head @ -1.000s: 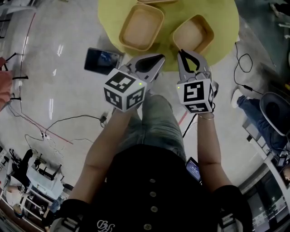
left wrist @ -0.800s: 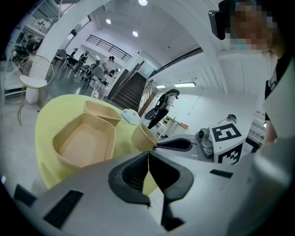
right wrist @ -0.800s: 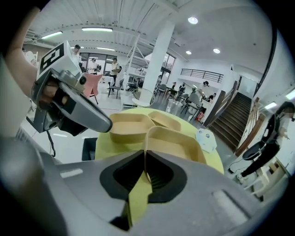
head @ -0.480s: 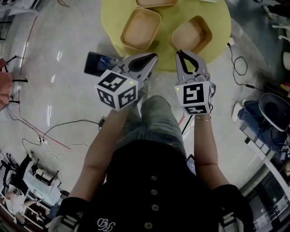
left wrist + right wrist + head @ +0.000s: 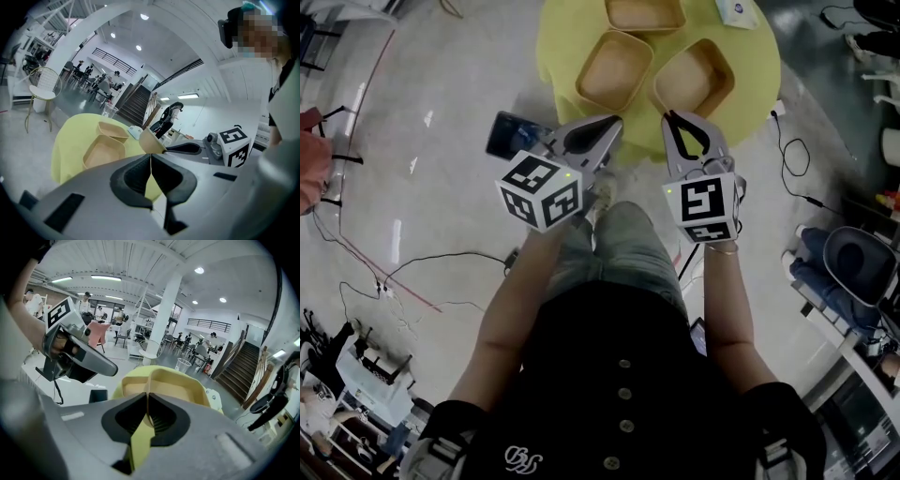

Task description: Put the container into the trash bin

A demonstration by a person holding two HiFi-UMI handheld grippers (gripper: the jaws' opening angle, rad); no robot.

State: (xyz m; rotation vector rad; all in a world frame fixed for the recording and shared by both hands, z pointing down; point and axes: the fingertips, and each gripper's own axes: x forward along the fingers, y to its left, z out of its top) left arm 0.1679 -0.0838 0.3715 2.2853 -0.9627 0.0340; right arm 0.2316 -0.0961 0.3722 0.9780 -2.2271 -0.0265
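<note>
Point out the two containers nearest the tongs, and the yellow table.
left-hand container (image 5: 614, 73): head view, on its inner floor.
right-hand container (image 5: 694, 80): head view, on its inner floor.
yellow table (image 5: 561, 42): head view, on the bare top near its left edge.

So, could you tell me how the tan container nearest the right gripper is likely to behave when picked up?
The tan container looks empty, open-topped and thin-walled, so it is probably very light. A pinch on the rim may flex the wall rather than crack it. Its wide flat base suggests it would slide on the yellow table rather than tip.
</note>
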